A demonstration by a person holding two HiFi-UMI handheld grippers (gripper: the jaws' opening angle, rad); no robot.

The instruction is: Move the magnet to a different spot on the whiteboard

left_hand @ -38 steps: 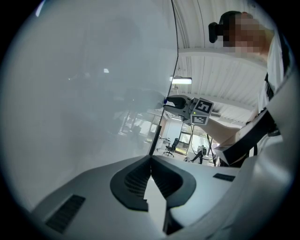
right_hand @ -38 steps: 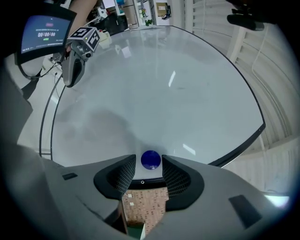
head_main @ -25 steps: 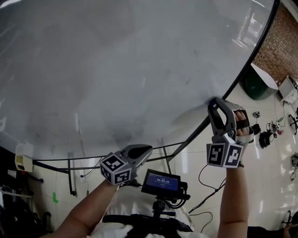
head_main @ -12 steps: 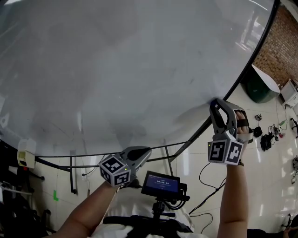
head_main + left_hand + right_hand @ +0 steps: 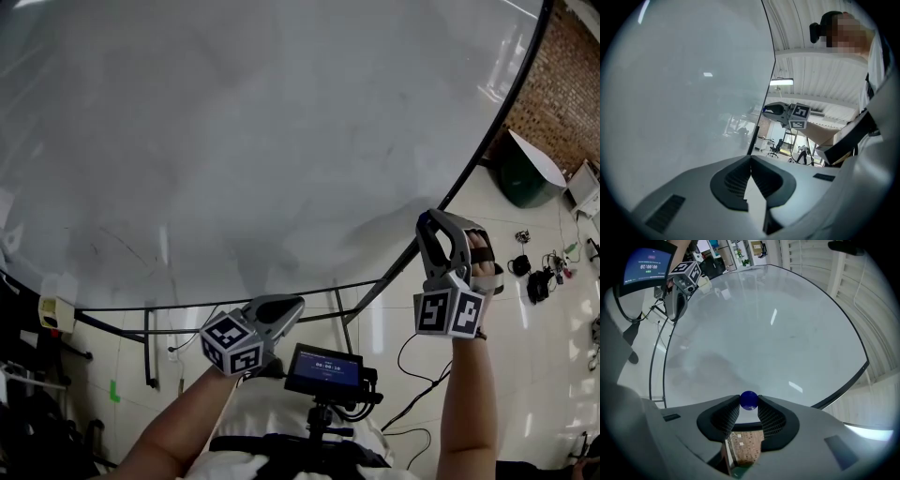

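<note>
Left tool: jaws pressed together with nothing between them, held low under the whiteboard's bottom frame.
Whiteboard: wide, grey-smudged, black-framed.
Right tool: jaws had just been closing and gripped the magnet at their tips.
Magnet: small blue ball, pinched between the right tool's pads, by the whiteboard's lower right edge.

Whiteboard, seemingly, in all three views

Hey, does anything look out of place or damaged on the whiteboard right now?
Nothing stands out. The whiteboard shows only faint grey smudges, no damage. The right tongs have just been closing on the blue magnet near the board's edge.
</note>
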